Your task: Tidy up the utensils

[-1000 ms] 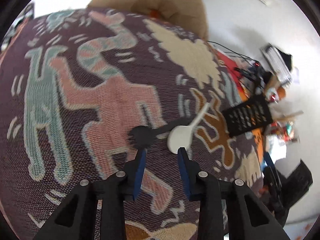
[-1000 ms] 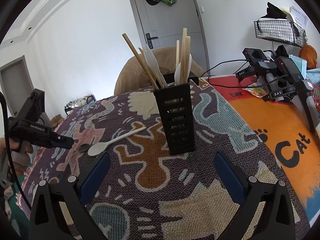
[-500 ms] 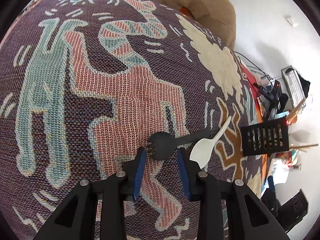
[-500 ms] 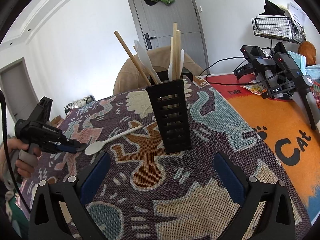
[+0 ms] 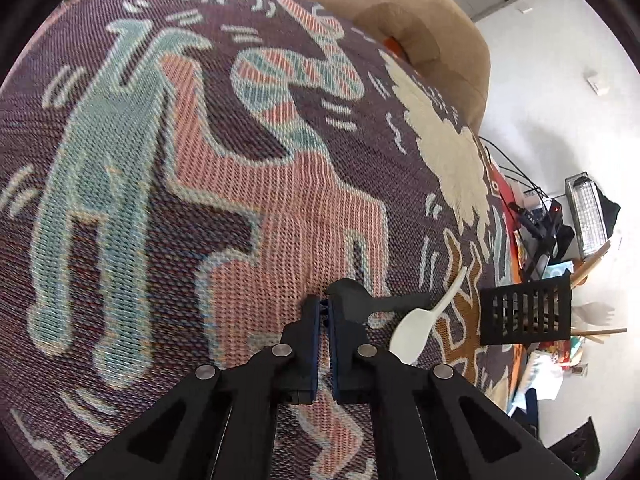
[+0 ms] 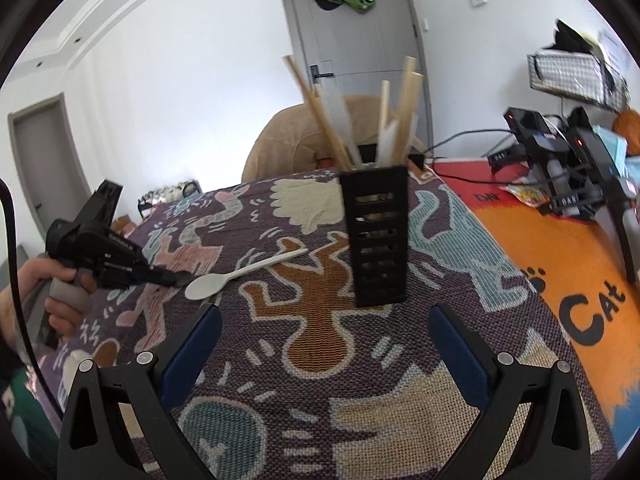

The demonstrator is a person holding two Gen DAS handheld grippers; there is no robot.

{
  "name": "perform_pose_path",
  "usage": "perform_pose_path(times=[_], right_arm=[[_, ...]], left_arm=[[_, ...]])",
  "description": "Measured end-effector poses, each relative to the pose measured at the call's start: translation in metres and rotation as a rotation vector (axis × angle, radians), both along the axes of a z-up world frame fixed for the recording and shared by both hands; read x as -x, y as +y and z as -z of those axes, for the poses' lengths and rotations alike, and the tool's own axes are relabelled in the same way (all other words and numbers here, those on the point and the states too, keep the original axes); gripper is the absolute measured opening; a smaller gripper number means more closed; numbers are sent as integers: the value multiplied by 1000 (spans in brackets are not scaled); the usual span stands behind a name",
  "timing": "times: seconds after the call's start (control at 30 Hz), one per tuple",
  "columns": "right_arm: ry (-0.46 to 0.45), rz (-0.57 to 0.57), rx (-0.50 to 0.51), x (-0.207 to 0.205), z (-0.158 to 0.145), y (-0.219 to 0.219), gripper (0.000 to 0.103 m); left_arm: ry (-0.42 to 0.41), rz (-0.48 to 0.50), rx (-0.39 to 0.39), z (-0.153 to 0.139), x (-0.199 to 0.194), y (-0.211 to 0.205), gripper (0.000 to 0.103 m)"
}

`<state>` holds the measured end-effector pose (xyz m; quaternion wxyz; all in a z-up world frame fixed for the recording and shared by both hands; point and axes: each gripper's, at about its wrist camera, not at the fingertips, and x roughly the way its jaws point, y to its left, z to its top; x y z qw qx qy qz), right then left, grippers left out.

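Your left gripper [image 5: 324, 308] is pressed almost shut on the head of the black fork [image 5: 352, 300], with only a thin slit between the blue pads. The fork is matte black plastic; its handle runs to the right, low over the patterned cloth [image 5: 240, 200], and I cannot tell if it is lifted or touching. Just beside it lies the white spoon [image 5: 412, 332], flat on the cloth, bowl toward you and handle pointing away to the black slotted holder [image 5: 524, 312].

Your left hand [image 6: 52, 292] holds the tool low at the left edge of the table, with the fingers pointing along the surface toward the spoon.

Your right gripper [image 6: 324, 332] stands wide open with nothing between its fingers, hovering above the cloth in front of the holder.

The right view shows what the left does not: the holder stands upright in the middle of the table and carries wooden chopsticks [image 6: 320, 116] and white utensils. The left view alone shows the grip on the fork from close.

Farther away are the beige chair [image 6: 288, 140] and the grey door [image 6: 352, 40].
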<state>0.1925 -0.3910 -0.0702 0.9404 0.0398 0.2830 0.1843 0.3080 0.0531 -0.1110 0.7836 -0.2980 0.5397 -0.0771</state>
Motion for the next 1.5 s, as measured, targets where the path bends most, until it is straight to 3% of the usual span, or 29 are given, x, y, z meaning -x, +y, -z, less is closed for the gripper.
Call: perform_pose_path(times=[0.37, 0.43, 0.53, 0.67, 0.8, 0.97, 1.07, 1.33, 1.37, 1.43, 1.5], right_arm=[[-39, -155, 158, -1, -8, 57, 101], [-46, -195, 196, -2, -8, 71, 97], [-46, -247, 255, -4, -7, 92, 82], [-53, -317, 343, -6, -3, 123, 80], [-53, -376, 438, -10, 4, 153, 63], [-50, -421, 539, -19, 14, 186, 62], [-43, -426, 614, -27, 22, 204, 51], [-64, -413, 784, -40, 46, 227, 45], [-70, -414, 796, -40, 46, 229, 38], [-65, -410, 827, -43, 49, 233, 12], [-69, -406, 836, -43, 49, 233, 5]], left_arm=[[-195, 23, -104, -57, 28, 11, 0], [-234, 23, -119, -68, 36, 15, 0], [-288, 15, -139, -81, 47, 22, 0], [-344, -7, -166, -96, 63, 34, 0], [-371, -30, -189, -104, 77, 49, 0], [-390, -57, -207, -109, 95, 69, 0], [-397, -74, -214, -109, 105, 80, 0], [-411, -94, -225, -111, 120, 98, 0], [-413, -97, -222, -112, 121, 99, 0], [-416, -94, -211, -112, 122, 100, 0], [-420, -89, -210, -114, 122, 97, 0]])
